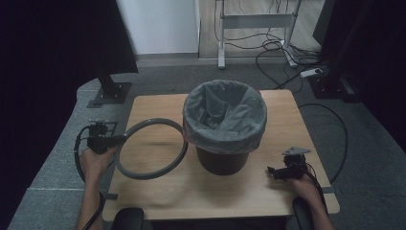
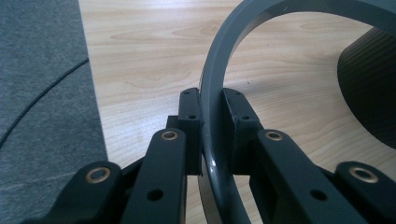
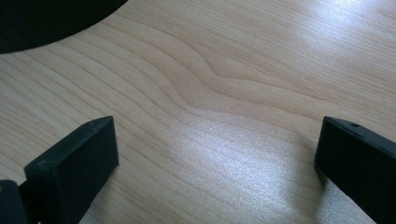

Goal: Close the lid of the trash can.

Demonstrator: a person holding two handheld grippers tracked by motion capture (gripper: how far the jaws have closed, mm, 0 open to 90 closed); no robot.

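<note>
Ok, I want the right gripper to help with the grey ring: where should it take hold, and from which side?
Probably the ring's near arc, coming from the right along the table. The band is thin enough for the jaws to straddle, as the left gripper does on the far-left arc. The bin crowds the ring's right side; the right gripper is open.

The grey ring (image 2: pixel 215 84) runs off the left gripper view's top edge. In the high view its near arc looks blurred, and the bin (image 1: pixel 223 160) hides the table's (image 1: pixel 158 103) middle.
</note>
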